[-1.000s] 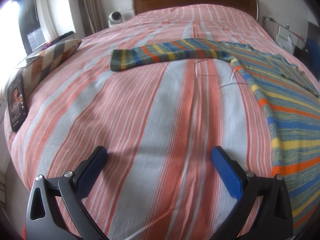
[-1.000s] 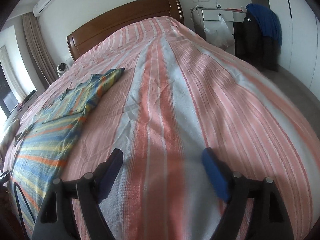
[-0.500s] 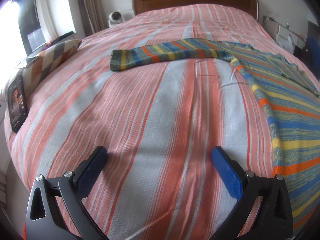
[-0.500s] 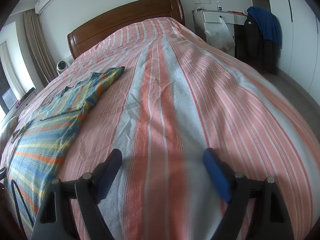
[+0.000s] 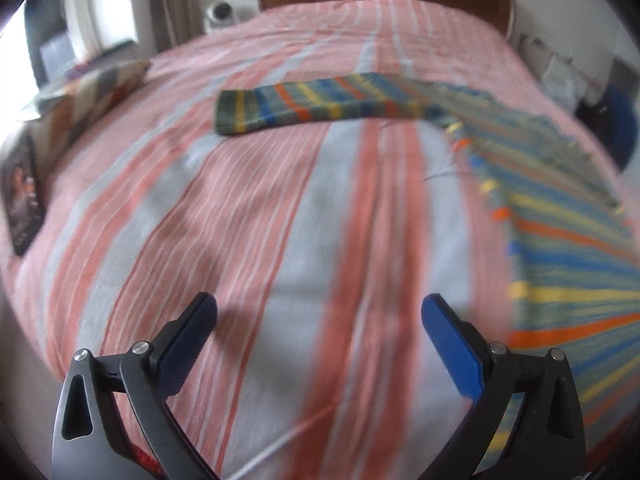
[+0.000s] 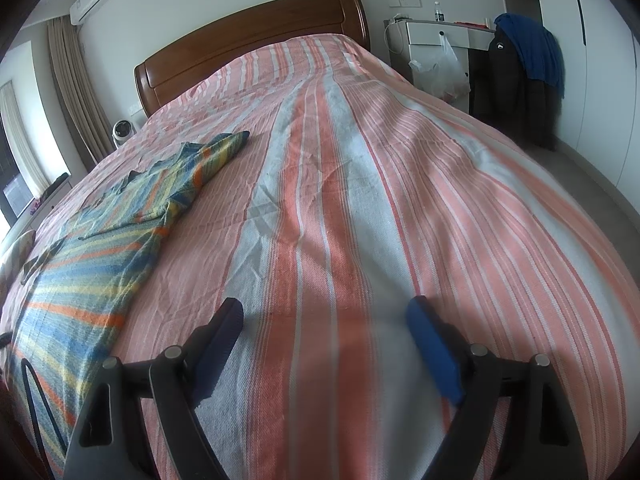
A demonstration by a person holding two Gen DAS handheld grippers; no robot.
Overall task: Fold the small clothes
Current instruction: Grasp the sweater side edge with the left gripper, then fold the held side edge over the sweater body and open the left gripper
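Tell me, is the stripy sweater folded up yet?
Not yet. The sweater lies spread flat on the bed, with one sleeve stretched straight out.

One striped sweater (image 5: 560, 240) — one bed (image 6: 360, 200), one pillow (image 5: 88, 92) (patterned), one phone (image 5: 24, 196).

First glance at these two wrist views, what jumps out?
The striped sweater stands out most: spread flat on the pink-striped bedspread, one sleeve stretched out sideways toward the pillow side. Both grippers, left and right, hang open and empty over bare bedspread, not touching the sweater. In the right view a dark jacket hangs beside the bed near the headboard.
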